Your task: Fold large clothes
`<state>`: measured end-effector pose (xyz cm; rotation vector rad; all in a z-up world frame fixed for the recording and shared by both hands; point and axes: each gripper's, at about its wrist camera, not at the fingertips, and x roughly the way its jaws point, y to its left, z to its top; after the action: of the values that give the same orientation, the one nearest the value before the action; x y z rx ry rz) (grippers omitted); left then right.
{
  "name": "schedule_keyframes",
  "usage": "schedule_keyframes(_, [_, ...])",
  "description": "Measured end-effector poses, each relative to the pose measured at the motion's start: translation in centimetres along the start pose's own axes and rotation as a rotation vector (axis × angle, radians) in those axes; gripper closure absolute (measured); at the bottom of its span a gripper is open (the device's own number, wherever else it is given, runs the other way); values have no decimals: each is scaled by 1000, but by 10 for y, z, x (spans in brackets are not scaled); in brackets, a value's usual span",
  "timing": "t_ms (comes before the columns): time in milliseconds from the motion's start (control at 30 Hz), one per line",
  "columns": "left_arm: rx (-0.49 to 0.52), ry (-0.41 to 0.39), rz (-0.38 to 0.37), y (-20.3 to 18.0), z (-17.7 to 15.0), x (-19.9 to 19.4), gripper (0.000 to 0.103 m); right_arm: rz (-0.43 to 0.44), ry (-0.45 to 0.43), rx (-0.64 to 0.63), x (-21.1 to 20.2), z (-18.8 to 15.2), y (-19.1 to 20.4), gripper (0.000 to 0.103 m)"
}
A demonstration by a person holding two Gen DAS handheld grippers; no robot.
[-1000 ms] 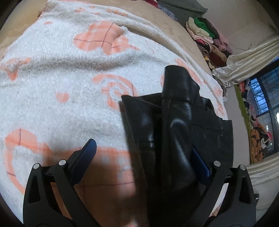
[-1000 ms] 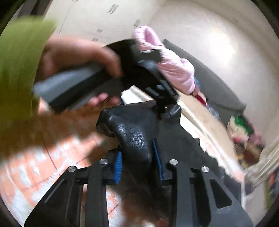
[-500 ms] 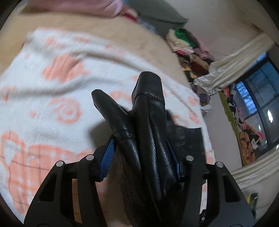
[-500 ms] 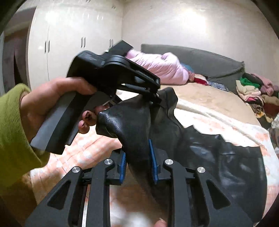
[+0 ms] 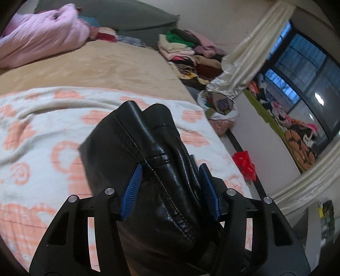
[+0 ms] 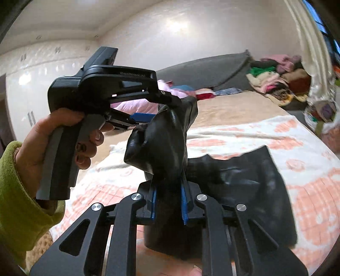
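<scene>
A black leather garment [image 5: 148,161] is held up over a white blanket with orange patterns [image 5: 42,127]. My left gripper [image 5: 170,180] is shut on a bunched fold of it, blue pads pressing both sides. My right gripper [image 6: 167,201] is shut on another bunched part of the same garment [image 6: 161,148]. In the right wrist view the left gripper [image 6: 146,114] shows in a hand with a green sleeve, clamped on the garment's top. The rest of the garment [image 6: 244,182] hangs down onto the blanket [image 6: 297,148].
The blanket lies on a tan bed [image 5: 106,63]. A pink quilt [image 5: 40,36] and a grey headboard [image 5: 127,14] are at the far end. Piled clothes [image 5: 187,48] and a curtain [image 5: 250,55] stand right. A red bag [image 5: 244,163] lies on the floor.
My left gripper shut on the leather garment and lifted it. Both grippers rose with it, so more of the garment is off the blanket and the views tilted up toward the room.
</scene>
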<state>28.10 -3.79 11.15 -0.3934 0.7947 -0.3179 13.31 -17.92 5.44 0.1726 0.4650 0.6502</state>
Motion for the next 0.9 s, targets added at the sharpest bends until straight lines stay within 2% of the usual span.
schedule_keyframes(100, [35, 37, -44, -29, 1, 21, 59, -31, -16, 80, -8, 0, -29, 89])
schedule_keyframes(167, [71, 56, -47, -49, -4, 36, 59, -59, -15, 157, -18, -6, -55, 89])
schedule_keyframes(300, [109, 39, -55, -66, -13, 46, 59, -105, 65, 367, -26, -27, -110, 89])
schedule_keyframes(367, [113, 31, -19, -57, -20, 48, 46, -91, 105, 497, -30, -44, -135, 89])
schedule_keyframes(433, [106, 43, 41, -42, -31, 52, 43, -76, 133, 594, -34, -59, -152, 89])
schedule_keyframes(500, [105, 68, 160, -15, -51, 61, 42, -62, 154, 657, -35, -67, -161, 88])
schedule_keyframes(533, [92, 82, 181, -5, -56, 65, 42, -54, 166, 689, -34, -71, -165, 88])
schedule_keyframes(600, [8, 146, 164, 26, -73, 78, 42, -48, 188, 718, -29, -75, -170, 84])
schedule_keyframes(667, [-46, 154, 134, 43, -83, 82, 42, -41, 231, 711, -25, -73, -167, 81])
schedule_keyframes(700, [-48, 148, 141, 44, -84, 82, 42, -36, 247, 704, -23, -72, -166, 72])
schedule_keyframes(733, [-49, 144, 141, 46, -84, 81, 42, -36, 252, 702, -23, -68, -168, 35])
schedule_keyframes(767, [-48, 147, 138, 46, -82, 81, 42, -33, 246, 706, -24, -62, -168, 22])
schedule_keyframes(800, [-42, 150, 139, 45, -81, 81, 42, -32, 225, 705, -23, -54, -174, 15])
schedule_keyframes(900, [-14, 160, 138, 40, -80, 79, 41, -124, 195, 615, -21, -26, -181, 15])
